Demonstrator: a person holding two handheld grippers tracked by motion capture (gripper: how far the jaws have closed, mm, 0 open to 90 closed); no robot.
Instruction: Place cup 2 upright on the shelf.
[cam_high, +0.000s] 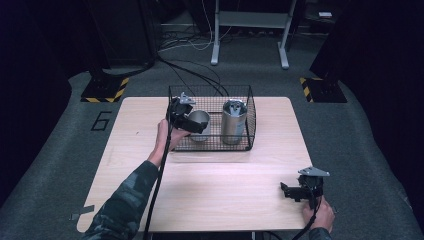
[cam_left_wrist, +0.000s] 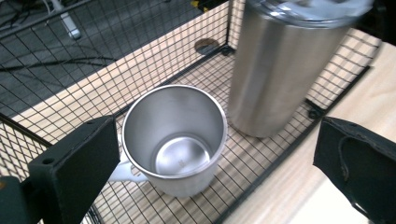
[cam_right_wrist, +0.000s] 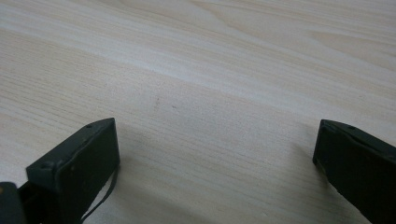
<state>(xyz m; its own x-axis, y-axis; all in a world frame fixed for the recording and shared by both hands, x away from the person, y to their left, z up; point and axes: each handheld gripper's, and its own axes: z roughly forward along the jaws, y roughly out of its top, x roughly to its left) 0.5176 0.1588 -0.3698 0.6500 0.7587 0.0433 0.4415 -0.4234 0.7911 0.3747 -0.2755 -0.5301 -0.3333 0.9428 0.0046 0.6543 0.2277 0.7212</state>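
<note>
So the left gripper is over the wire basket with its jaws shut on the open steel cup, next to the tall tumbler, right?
Not quite. The left gripper has its jaws wide open around the steel cup, not shut on it, as the left gripper view shows. It is over the wire basket, and the cup does stand beside the tall tumbler.

Camouflage sleeve (cam_high: 125, 200); black hand-held gripper (cam_high: 192, 125), grey plate, trailing cable.
</note>
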